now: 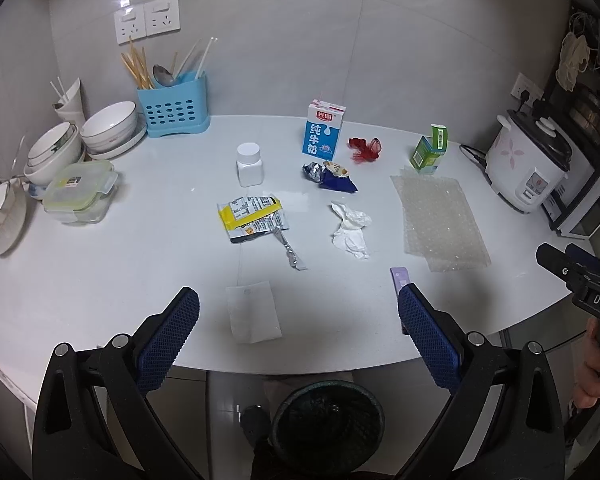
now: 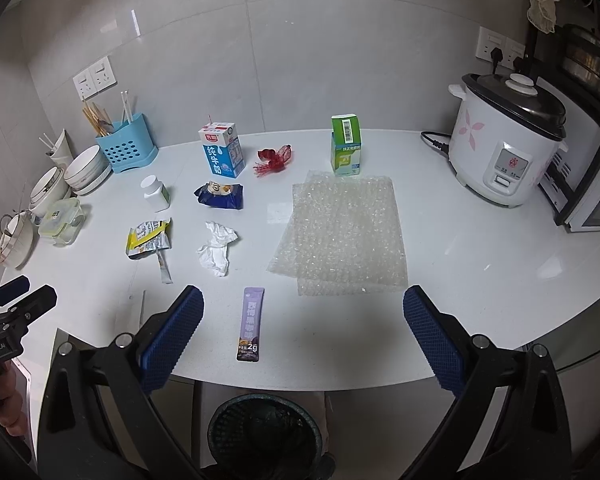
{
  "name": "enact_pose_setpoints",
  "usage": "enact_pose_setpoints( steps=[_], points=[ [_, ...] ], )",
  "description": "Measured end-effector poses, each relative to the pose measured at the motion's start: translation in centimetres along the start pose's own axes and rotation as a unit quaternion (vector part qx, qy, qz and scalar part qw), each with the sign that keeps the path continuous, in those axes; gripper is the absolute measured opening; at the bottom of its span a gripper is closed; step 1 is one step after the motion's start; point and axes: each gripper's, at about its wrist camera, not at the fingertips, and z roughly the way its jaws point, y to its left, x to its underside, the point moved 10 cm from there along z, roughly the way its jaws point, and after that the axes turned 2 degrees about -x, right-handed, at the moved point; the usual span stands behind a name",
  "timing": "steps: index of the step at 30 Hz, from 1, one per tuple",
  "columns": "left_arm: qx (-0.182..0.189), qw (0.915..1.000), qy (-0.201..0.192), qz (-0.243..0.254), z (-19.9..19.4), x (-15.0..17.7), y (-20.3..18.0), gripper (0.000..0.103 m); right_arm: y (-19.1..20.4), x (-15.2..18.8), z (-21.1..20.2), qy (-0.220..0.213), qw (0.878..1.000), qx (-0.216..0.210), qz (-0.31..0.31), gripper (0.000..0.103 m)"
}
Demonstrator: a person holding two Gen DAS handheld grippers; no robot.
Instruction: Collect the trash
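Observation:
Trash lies on the white counter point(image 1: 100, 272): a yellow wrapper point(image 1: 252, 218), a crumpled tissue point(image 1: 350, 230), a blue snack wrapper point(image 1: 334, 178), red plastic point(image 1: 366, 150), a milk carton point(image 1: 322, 130), a green box point(image 1: 430, 152), bubble wrap point(image 1: 440, 220), a white sachet point(image 1: 252, 312) and a purple sachet point(image 2: 250, 324). A dark mesh bin point(image 1: 326, 426) stands on the floor below the counter edge. My left gripper point(image 1: 298, 304) is open and empty above the near edge by the white sachet. My right gripper point(image 2: 304, 304) is open and empty over the purple sachet.
A white pill bottle point(image 1: 250, 164), a blue cutlery holder point(image 1: 174, 108), stacked bowls point(image 1: 108, 128) and a lidded food box point(image 1: 80, 192) stand at the left. A rice cooker point(image 2: 508, 144) and a microwave point(image 1: 584, 212) stand at the right.

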Motion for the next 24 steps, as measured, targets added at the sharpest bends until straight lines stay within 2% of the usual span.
enact_pose_setpoints(
  steps=[24],
  points=[
    [0.005, 1.0, 0.002, -0.001, 0.32, -0.57, -0.47, 0.097, -0.25, -0.22, 0.56, 0.002, 1.0, 0.002, 0.0, 0.096]
  ],
)
